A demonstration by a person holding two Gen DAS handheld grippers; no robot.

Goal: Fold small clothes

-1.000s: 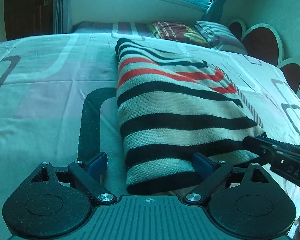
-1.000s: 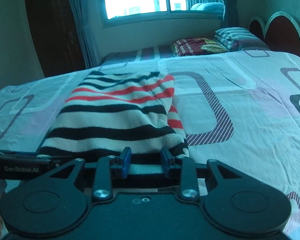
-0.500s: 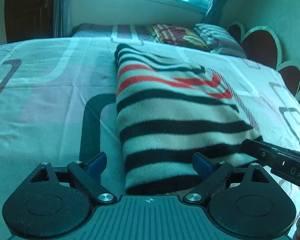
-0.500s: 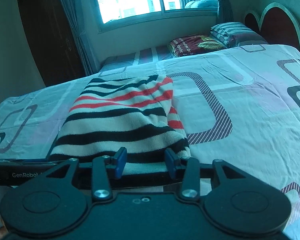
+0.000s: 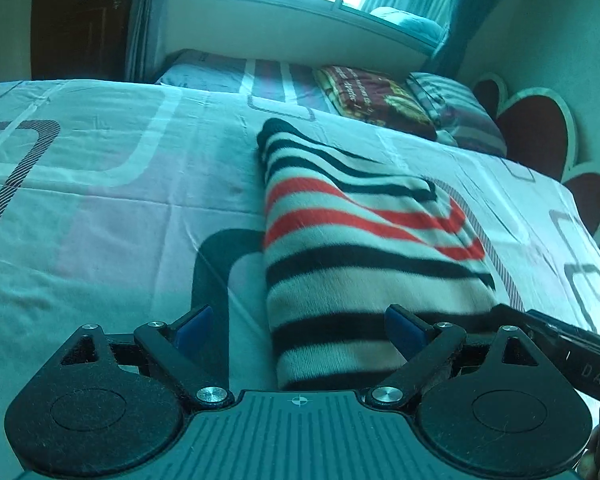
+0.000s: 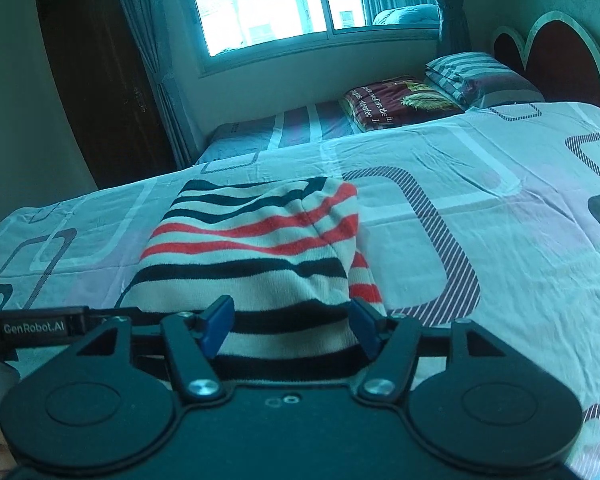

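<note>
A knit sweater [image 5: 360,256] with black, white and red stripes lies folded lengthwise on the bed, its near hem toward both grippers. It also shows in the right wrist view [image 6: 256,256]. My left gripper [image 5: 300,330] is open, its blue pads straddling the sweater's near left corner. My right gripper [image 6: 292,324] is open, with the near hem between its blue pads. The right gripper's body [image 5: 560,344] shows at the lower right of the left wrist view; the left gripper's body [image 6: 40,326] shows at the left of the right wrist view.
The bed sheet [image 5: 100,220] is pale with rounded-rectangle prints. Pillows [image 6: 404,100] and a folded blanket lie at the far end below a window [image 6: 280,0]. A heart-shaped headboard [image 5: 540,136] stands on the right. A dark wardrobe [image 6: 100,80] is at the back left.
My right gripper has opened wide over the near hem. Both grippers have risen and pulled back slightly. The sweater lies where it was.
</note>
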